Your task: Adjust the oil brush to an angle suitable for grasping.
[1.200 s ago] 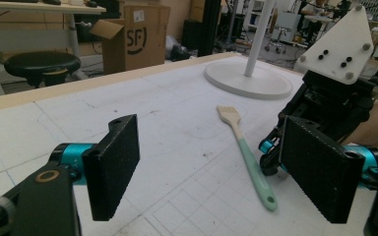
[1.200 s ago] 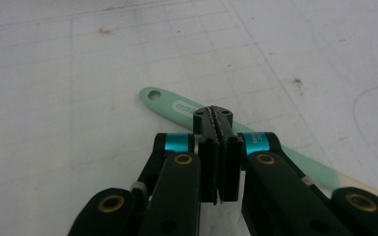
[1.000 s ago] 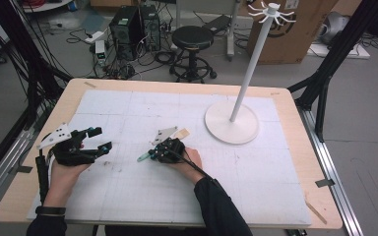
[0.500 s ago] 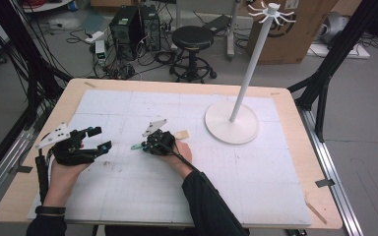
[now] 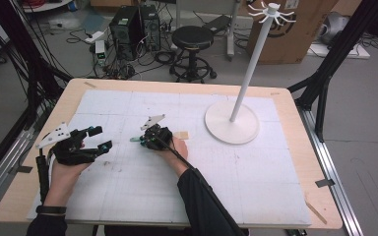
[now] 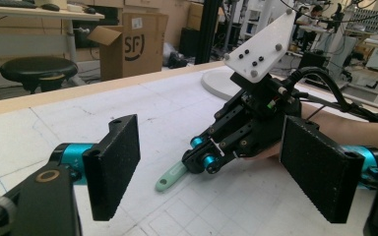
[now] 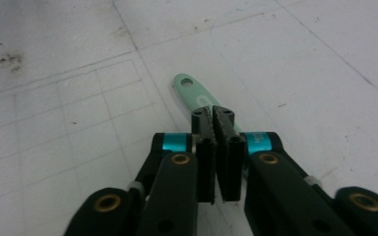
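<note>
Your right hand-held gripper point(image 5: 140, 140) is lying low over the tabletop point(image 5: 285, 98), well to the left of the white stand point(image 5: 232, 129), with your right hand point(image 5: 174, 147) wrapped around it. Its jaws are standing almost together over the mint-green handle point(image 7: 193, 92) of a small utensil, and they have just been opening a little. In the right gripper view the handle is running out from under the jaw tips, its end hole pointing away from you, and a thin gap is showing between the pads; whether they are pressing on the handle cannot be told. The handle is lying flat on the white gridded sheet point(image 5: 128, 103), further from the stand than the gripper itself.

Your left hand-held gripper point(image 5: 98, 139) is sitting farther still from the stand, near the tabletop's left edge, jaws apart with nothing between them, pointing toward the green handle.
</note>
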